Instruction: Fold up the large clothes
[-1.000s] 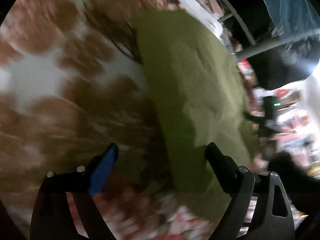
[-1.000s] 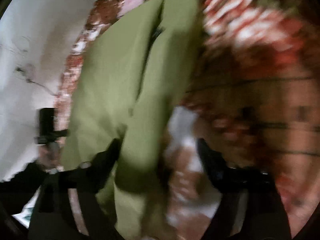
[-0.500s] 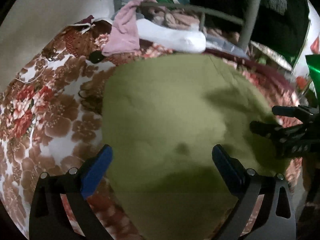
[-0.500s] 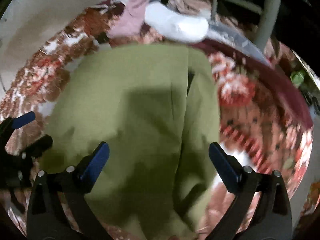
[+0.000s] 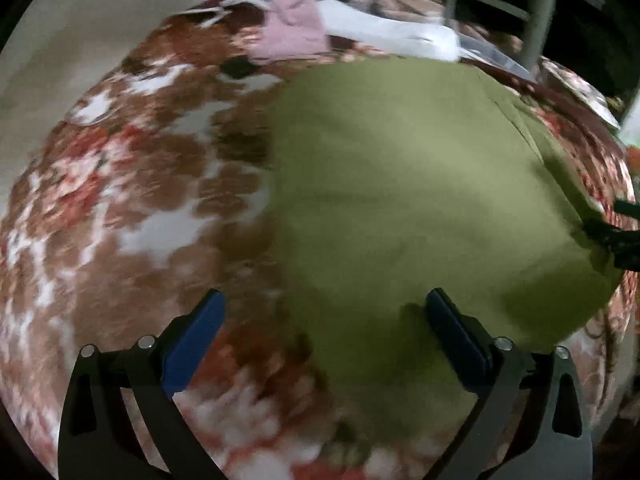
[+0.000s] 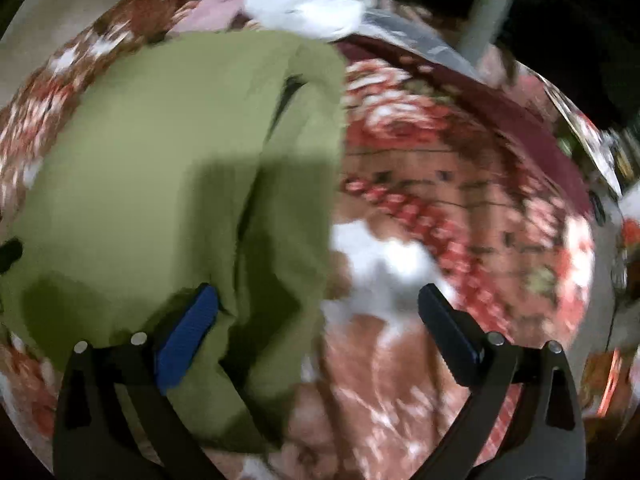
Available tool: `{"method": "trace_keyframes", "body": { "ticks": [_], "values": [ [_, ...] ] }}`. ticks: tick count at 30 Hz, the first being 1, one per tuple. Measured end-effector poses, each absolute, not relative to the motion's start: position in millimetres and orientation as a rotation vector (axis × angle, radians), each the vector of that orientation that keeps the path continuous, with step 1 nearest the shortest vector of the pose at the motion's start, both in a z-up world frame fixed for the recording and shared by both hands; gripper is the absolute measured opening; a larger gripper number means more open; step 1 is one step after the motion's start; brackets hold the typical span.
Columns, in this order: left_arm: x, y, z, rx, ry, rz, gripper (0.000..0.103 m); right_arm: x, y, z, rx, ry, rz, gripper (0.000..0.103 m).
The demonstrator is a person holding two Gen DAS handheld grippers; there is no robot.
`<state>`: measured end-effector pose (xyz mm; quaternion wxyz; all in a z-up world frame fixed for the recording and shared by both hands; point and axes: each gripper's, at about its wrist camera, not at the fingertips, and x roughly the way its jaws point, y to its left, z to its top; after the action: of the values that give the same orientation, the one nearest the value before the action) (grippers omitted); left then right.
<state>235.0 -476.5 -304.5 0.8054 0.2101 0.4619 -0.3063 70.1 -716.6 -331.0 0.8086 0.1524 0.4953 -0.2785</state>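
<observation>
An olive-green garment (image 5: 420, 200) lies flat on a floral red, brown and white bedspread (image 5: 132, 208). My left gripper (image 5: 324, 320) is open and empty above the garment's near left edge. In the right wrist view the garment (image 6: 168, 168) fills the left half, with a fold line running down it. My right gripper (image 6: 316, 312) is open and empty above the garment's near right edge, its left finger (image 6: 188, 328) over the cloth. The tip of the right gripper (image 5: 624, 236) shows at the right edge of the left wrist view.
A pink cloth (image 5: 296, 28) and a white cloth (image 5: 384, 36) are piled at the far end of the bed, in front of a grey metal frame (image 5: 540, 20). A pale wall (image 5: 80, 40) runs along the left. The bedspread (image 6: 460, 208) lies bare right of the garment.
Both grippers have swung apart: the left view shifted left and the right view shifted right, so each now hangs over one near edge of the garment. Both stay open.
</observation>
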Motion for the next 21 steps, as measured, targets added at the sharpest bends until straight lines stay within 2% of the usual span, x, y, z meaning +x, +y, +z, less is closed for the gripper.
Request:
{"method": "trace_keyframes", "body": {
  "ticks": [7,16,21],
  "values": [
    [194.1,-440.2,-193.6,0.374,0.946,-0.608,0.098,35.2,-659.8,-232.4,0.394,0.975,-0.587,0.098],
    [105.8,-433.5,-113.9,0.41,0.897,-0.693,0.098,-5.0,-630.6,-144.0,0.397,0.912,-0.559,0.098],
    [73.1,-427.5,-85.4,0.385,0.878,-0.733,0.098,-19.4,-623.5,-118.6,0.394,0.908,-0.57,0.098]
  ]
}}
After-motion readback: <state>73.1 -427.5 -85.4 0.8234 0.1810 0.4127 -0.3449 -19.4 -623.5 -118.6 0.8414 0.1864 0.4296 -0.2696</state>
